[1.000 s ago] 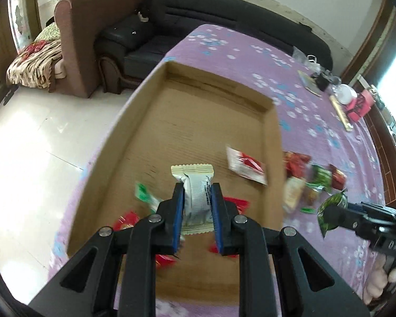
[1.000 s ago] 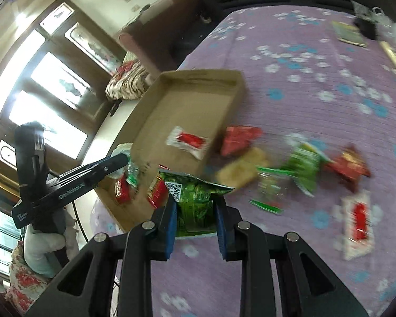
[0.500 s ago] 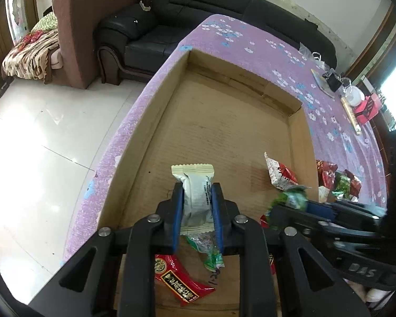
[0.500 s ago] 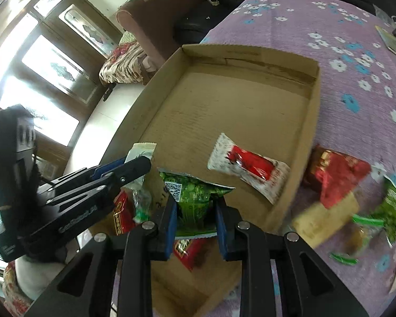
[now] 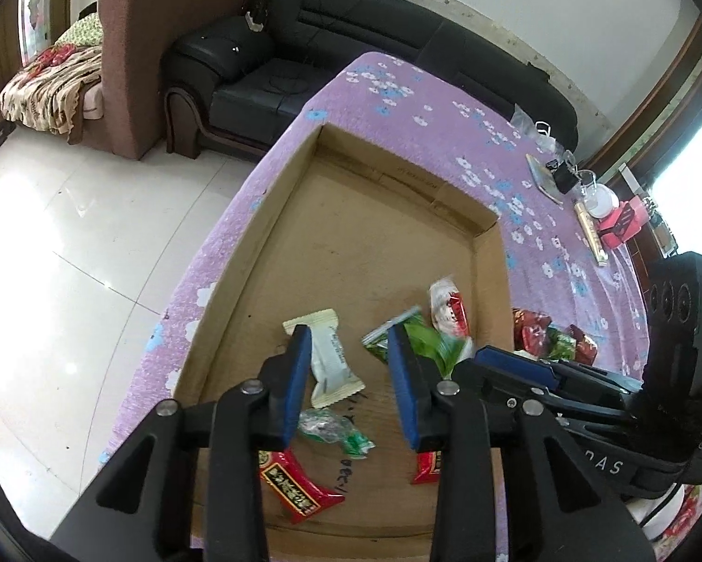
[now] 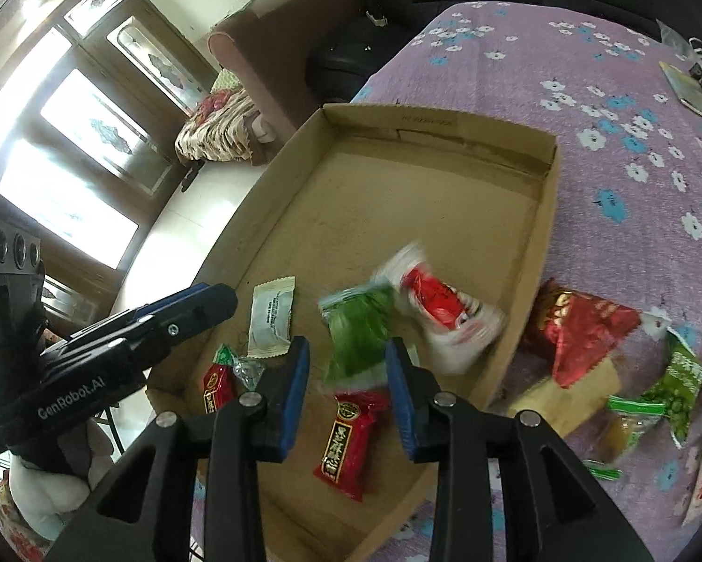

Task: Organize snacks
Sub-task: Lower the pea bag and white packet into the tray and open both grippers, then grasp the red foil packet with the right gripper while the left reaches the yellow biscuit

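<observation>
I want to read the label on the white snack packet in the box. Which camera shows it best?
The right wrist view: the white packet lies flat and unblocked on the floor of the cardboard box, printed side up. In the left wrist view the packet sits between the left gripper's open jaws, one jaw covering its edge.

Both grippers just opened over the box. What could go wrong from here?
The left gripper and right gripper crowd the near end of the cardboard box and may collide. The green packet looks blurred, perhaps mid-fall, and may knock the red-and-white packet. Several snacks lie outside.
</observation>
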The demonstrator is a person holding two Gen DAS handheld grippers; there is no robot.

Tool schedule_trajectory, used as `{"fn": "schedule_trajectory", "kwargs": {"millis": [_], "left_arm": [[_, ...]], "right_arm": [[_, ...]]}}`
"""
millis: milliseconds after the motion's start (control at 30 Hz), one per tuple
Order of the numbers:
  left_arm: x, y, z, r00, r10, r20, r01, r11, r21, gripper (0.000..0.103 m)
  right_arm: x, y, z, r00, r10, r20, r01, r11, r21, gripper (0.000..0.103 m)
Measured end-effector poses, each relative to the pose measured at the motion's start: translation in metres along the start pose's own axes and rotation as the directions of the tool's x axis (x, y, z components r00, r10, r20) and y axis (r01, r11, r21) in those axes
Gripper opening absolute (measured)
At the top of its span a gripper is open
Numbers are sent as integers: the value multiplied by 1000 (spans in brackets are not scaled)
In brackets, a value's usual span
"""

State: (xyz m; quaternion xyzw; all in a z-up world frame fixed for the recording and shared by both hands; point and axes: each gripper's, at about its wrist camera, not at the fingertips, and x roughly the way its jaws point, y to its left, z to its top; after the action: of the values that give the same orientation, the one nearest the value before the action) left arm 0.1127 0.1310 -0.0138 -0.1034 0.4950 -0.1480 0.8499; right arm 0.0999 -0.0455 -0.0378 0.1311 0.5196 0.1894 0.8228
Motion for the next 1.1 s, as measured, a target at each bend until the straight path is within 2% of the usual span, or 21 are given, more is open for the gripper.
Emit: {"fn": "schedule_trajectory", "kwargs": {"millis": [133, 233, 333, 400, 500, 667, 800, 867, 967, 1100], "left_arm": [[-8, -4, -1, 1000, 0, 17, 0, 1000, -15, 36], [-21, -8, -4, 999, 17, 44, -16, 1000, -14, 39], [-36, -15, -9, 996, 35, 80, -36, 999, 6, 41], [-41, -17, -12, 995, 33, 94, -34, 999, 10, 44], [-41, -20, -16, 995, 28, 93, -28, 1000, 5, 44], [-40, -28, -20, 997, 21, 80, -22, 1000, 13, 44], [-42, -36, -23, 997, 11, 81, -14, 999, 35, 44], [-42, -38, -24, 997, 10, 81, -13, 999, 40, 44], [-41, -41, -24, 997, 5, 83, -9, 999, 41, 44], [-36, -48, -23, 997, -8, 73, 4, 999, 51, 44]], "right_arm": [[-12, -7, -3, 999, 39, 22, -40, 999, 21, 33], [-46, -33, 1, 993, 44, 106, -53, 995, 84, 33], [-68, -74, 0, 988, -72, 135, 51, 987, 155, 33], [-71, -99, -2, 983, -142, 118, 118, 974, 191, 33], [-68, -124, -5, 979, -183, 92, 157, 959, 237, 33], [-47, -119, 3, 989, -128, 68, 109, 965, 239, 33], [-24, -108, 11, 990, -132, 46, 120, 972, 204, 35], [-23, -105, 13, 993, -110, 40, 100, 976, 195, 31], [-23, -102, 2, 994, -105, -15, 106, 980, 166, 29], [-35, -104, -14, 997, -50, -52, 59, 982, 179, 27]]}}
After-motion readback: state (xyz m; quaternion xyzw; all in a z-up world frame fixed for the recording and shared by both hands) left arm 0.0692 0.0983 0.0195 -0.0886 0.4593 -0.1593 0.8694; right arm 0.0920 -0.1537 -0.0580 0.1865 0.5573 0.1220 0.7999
